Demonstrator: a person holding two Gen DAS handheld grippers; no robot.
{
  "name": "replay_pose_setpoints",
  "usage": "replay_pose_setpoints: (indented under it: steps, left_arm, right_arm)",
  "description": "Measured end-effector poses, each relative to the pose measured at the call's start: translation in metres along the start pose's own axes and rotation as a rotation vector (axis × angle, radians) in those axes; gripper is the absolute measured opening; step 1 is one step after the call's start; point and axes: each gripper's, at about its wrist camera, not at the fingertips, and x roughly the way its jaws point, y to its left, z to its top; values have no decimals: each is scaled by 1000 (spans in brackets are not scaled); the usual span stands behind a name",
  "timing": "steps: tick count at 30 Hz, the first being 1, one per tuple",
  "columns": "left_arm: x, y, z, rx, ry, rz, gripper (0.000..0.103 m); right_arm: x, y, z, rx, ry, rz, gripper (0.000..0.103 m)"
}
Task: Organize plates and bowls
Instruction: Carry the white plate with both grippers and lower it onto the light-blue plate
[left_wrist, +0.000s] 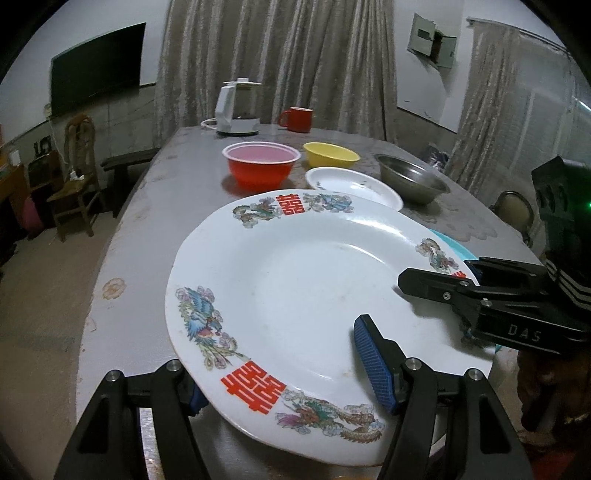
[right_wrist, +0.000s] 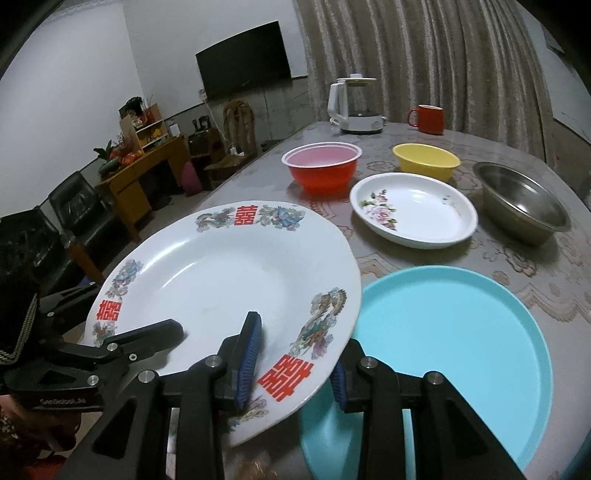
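A large white plate (left_wrist: 295, 295) (right_wrist: 221, 273) with red characters and dragon-and-phoenix prints hangs tilted above the table, held from two sides. My left gripper (left_wrist: 284, 384) is shut on its near rim, one blue pad on top and the other below. My right gripper (right_wrist: 293, 373) is shut on the opposite rim and shows at the right of the left wrist view (left_wrist: 436, 277). A cyan plate (right_wrist: 443, 350) lies on the table just right of and partly beneath the held plate. Farther back are a red bowl (right_wrist: 321, 170), a yellow bowl (right_wrist: 424, 158), a small floral plate (right_wrist: 413, 210) and a steel bowl (right_wrist: 521, 203).
A white kettle (right_wrist: 356, 107) and a red mug (right_wrist: 428, 118) stand at the table's far end. The table (left_wrist: 147, 221) drops off at its left edge, with a bench and chairs on the floor beyond. Curtains hang behind.
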Motion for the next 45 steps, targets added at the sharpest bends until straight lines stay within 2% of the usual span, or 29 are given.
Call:
replay_pose_setpoints:
  steps: [12, 32, 45]
  left_arm:
    - [2, -41, 4, 69, 7, -65, 69]
    - [45, -119, 13, 189, 93, -199, 69]
    - [72, -130, 22, 194, 145, -196, 69]
  right_arm:
    - [-42, -22, -18, 62, -37, -35, 33]
    - [-84, -91, -54, 232, -43, -168, 33]
    - [-83, -111, -59, 279, -23, -214, 33]
